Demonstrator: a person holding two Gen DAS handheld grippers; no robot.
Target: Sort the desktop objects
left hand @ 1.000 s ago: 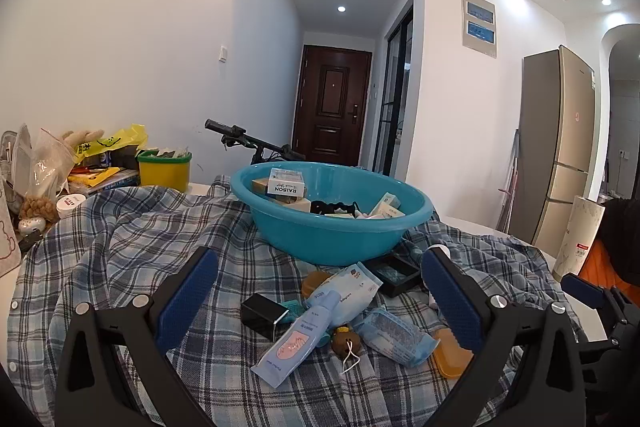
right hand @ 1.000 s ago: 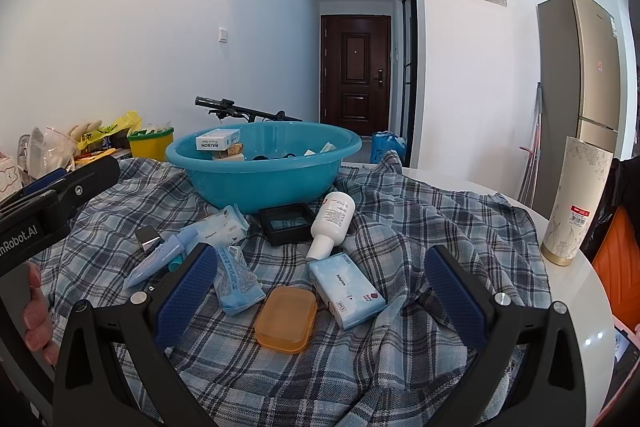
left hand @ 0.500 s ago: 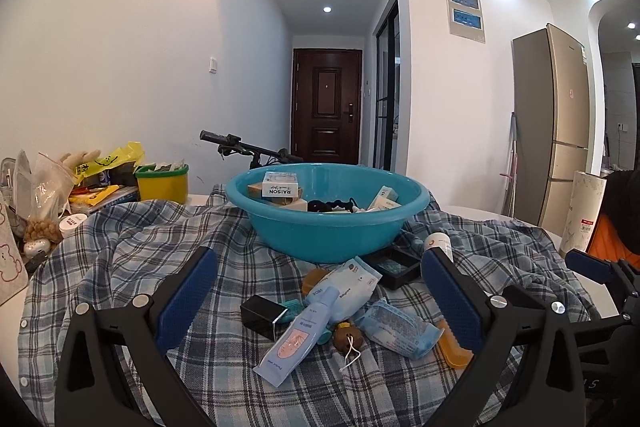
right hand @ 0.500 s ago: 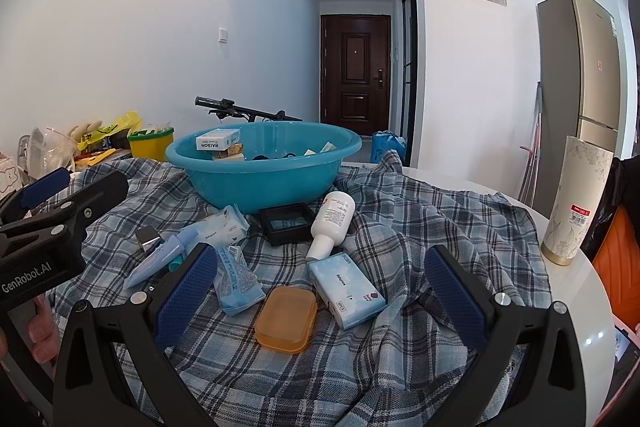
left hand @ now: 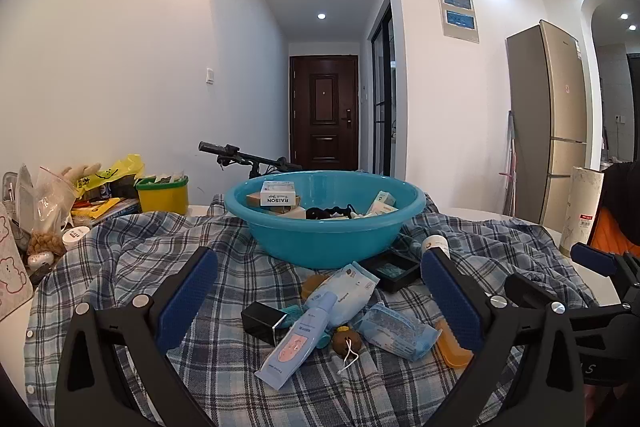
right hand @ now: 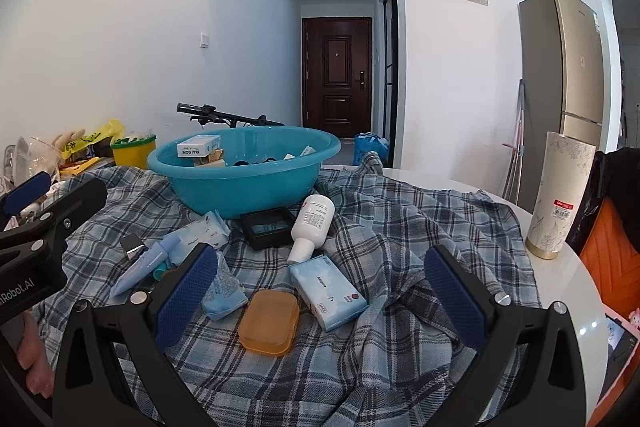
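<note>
Compared with the picture a second earlier, the left gripper (left hand: pixel 320 301) is seen to have been raised and levelled: the basin (left hand: pixel 325 217) now sits lower in the left wrist view and more of the ceiling is shown, while the right wrist view is almost unchanged. Both claws are spread wide and nothing is held; the right gripper (right hand: pixel 320 295) is poised above the orange soap case (right hand: pixel 269 326) and the tissue pack (right hand: pixel 327 291), apart from both. The objects to be sorted are scattered on the plaid cloth (right hand: pixel 400 227) in front of the basin: a tube (left hand: pixel 298 339), a black box (left hand: pixel 262 315), a brown ball with a string (left hand: pixel 346 339), a wrapped blue pack (left hand: pixel 394 330), a black tray (right hand: pixel 267 227) and a white bottle (right hand: pixel 314 223) laid on its side with its cap toward the camera. "RAISON" can be read, upside down, on a white carton (left hand: pixel 280 195) inside the basin; "Robot.AI" is printed on the left gripper's body in the right wrist view. A red price sticker is borne by the tall cylinder (right hand: pixel 562 195) standing on bare white tabletop (right hand: pixel 568 283) near the right edge, its print too small to be read. Open cloth is left to the right of the tissue pack; clutter is piled by the yellow tub (left hand: pixel 163 194) along the left.
</note>
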